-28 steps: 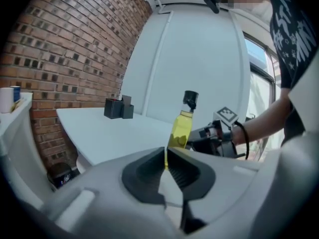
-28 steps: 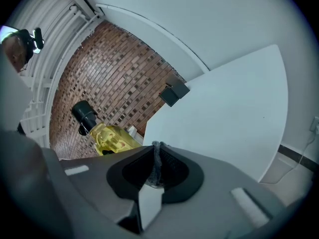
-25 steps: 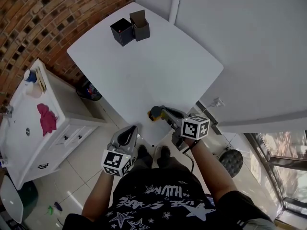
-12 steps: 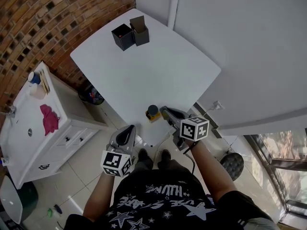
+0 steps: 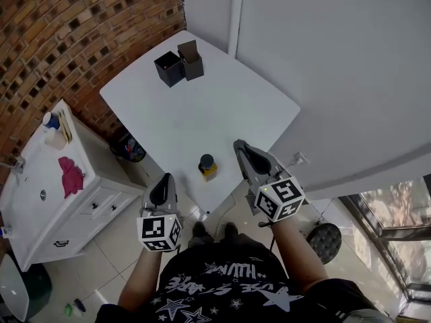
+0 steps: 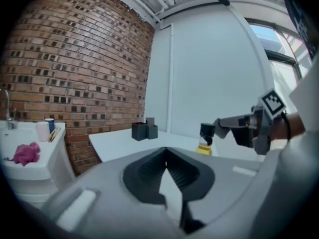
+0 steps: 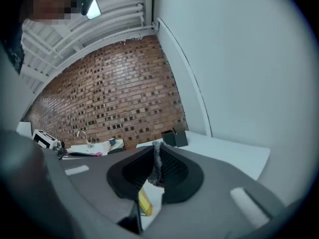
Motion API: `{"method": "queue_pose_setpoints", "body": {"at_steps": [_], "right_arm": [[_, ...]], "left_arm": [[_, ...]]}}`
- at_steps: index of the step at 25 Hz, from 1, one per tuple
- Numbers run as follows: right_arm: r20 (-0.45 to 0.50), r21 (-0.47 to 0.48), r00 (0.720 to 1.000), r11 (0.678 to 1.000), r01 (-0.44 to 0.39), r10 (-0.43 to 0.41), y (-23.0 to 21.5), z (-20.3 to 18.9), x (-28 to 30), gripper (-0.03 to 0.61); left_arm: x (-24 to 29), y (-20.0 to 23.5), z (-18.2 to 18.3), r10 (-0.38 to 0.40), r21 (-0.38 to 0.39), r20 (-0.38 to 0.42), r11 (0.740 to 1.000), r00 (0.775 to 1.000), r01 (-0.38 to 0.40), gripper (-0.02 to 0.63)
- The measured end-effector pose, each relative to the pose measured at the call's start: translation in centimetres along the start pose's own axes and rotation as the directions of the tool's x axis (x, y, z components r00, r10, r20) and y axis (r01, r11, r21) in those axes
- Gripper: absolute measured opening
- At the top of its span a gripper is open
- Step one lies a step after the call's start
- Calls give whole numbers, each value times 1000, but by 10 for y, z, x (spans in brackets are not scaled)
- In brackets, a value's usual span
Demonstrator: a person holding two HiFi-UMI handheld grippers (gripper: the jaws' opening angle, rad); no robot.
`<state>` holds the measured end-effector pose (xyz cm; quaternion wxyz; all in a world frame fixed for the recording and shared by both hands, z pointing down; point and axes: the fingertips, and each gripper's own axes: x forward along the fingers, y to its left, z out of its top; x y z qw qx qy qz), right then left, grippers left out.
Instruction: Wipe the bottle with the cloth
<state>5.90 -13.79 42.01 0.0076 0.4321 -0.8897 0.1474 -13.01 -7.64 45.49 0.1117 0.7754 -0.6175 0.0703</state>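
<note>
A small yellow bottle with a dark cap stands upright near the front edge of the white table. My right gripper hovers just right of the bottle, apart from it, shut on a thin strip of grey cloth. The right gripper view shows the bottle low in the gap beneath its jaws. My left gripper hangs off the table's front edge, left of the bottle, shut with nothing in it. In the left gripper view the bottle and right gripper sit ahead to the right.
Two dark boxes stand at the table's far corner. A white sink cabinet with a pink rag is on the left below the brick wall. A white wall runs close along the table's right side.
The right gripper has drawn back from the bottle's cap to the right, so the bottle now stands free. The left gripper has shifted slightly left and away from the table.
</note>
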Motion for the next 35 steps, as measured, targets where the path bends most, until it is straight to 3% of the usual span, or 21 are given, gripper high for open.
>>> {"method": "queue_pose_setpoints", "body": {"at_steps": [5, 11, 20, 26, 35], "right_arm": [[78, -77, 997, 997, 6, 0, 21, 25, -21, 37], [65, -170, 998, 985, -14, 25, 45, 18, -34, 35], [47, -182, 998, 983, -31, 40, 48, 10, -38, 35], [61, -204, 997, 979, -27, 41, 51, 18, -42, 34], [62, -226, 996, 973, -51, 67, 50, 22, -46, 35]], "left_arm": [[2, -12, 21, -10, 32, 50, 999, 999, 8, 5], [1, -27, 29, -32, 38, 70, 999, 997, 29, 5], [-3, -35, 26, -35, 46, 58, 998, 998, 33, 5], [-3, -36, 28, -23, 10, 59, 1000, 998, 22, 5], [-4, -43, 29, -24, 37, 58, 999, 998, 22, 5]]}}
